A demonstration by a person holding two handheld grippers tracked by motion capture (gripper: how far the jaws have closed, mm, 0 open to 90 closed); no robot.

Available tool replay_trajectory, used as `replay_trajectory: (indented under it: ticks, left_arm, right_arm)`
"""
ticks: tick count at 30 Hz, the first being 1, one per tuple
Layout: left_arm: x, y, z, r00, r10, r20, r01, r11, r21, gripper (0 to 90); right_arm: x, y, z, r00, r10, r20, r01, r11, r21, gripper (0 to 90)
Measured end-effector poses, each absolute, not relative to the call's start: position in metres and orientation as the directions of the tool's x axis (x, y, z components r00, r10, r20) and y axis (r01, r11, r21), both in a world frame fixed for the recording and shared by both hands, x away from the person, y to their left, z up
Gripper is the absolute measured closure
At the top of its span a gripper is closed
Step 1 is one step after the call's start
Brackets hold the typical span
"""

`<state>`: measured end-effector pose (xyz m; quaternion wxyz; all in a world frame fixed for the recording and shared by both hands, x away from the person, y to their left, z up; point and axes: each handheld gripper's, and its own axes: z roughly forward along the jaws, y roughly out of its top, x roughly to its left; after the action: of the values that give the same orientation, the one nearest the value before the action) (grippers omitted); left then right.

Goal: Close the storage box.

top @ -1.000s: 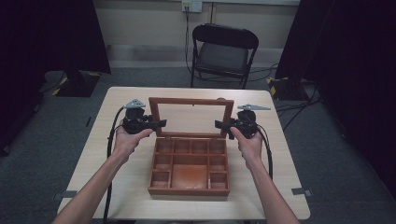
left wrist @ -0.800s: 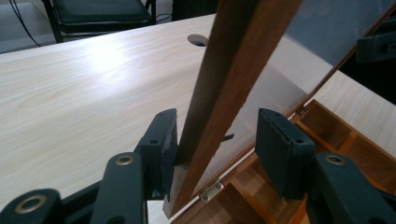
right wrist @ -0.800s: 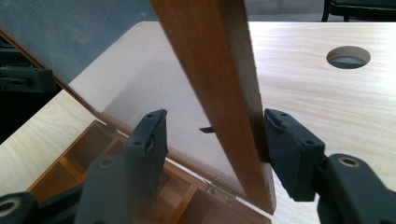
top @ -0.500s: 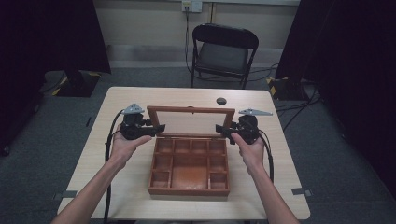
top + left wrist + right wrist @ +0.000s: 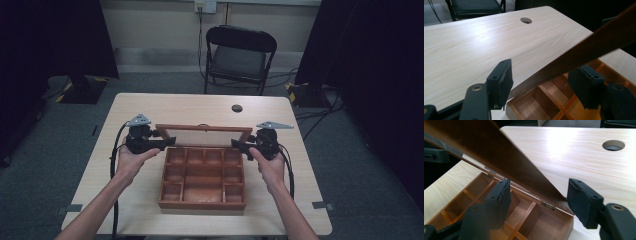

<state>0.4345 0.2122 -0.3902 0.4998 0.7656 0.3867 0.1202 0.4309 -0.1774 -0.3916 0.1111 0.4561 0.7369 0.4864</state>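
- A person sits at a pale wooden table (image 5: 150, 107) with a hand-held gripper in each hand, forearms reaching in from the near edge.
- In the middle of the table sits a brown wooden box (image 5: 202, 180), divided inside into small compartments (a large one sits at the centre of the near row).
- Its hinged lid (image 5: 202, 135) is swung up and leans back at the far side of the box, a wooden frame around a clear pane.
- The left gripper (image 5: 162, 145) is at the lid's left end. Its jaws have just been opening and now stand spread, with the lid's edge between them but neither pad pressing on it.
- The right gripper (image 5: 239, 145) is at the lid's right end. Its jaws have just been opening too and stand apart on either side of the lid's corner, near a small brass hinge (image 5: 548, 205), without pinching it.
- A round cable hole (image 5: 237, 108) is in the tabletop beyond the box.
- A black folding chair (image 5: 239, 57) stands past the far edge of the table.
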Motion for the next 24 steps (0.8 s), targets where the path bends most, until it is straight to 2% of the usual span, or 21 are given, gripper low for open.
replay_trajectory:
  ticks: [14,20,24]
  left_arm:
    - [0.427,0.218,-0.388,0.696,0.694,-0.185,0.456,-0.228,0.860,25.8]
    - [0.426,0.218,-0.389,0.692,0.696,-0.190,0.455,-0.217,0.864,23.1]
    - [0.425,0.217,-0.390,0.693,0.694,-0.196,0.459,-0.216,0.862,21.7]
  right_arm:
    - [0.421,-0.178,-0.389,-0.582,0.763,0.281,0.560,0.125,0.819,28.0]
    - [0.423,-0.177,-0.407,-0.590,0.762,0.266,0.626,0.224,0.747,23.5]
    - [0.424,-0.182,-0.410,-0.584,0.776,0.238,0.646,0.267,0.716,25.2]
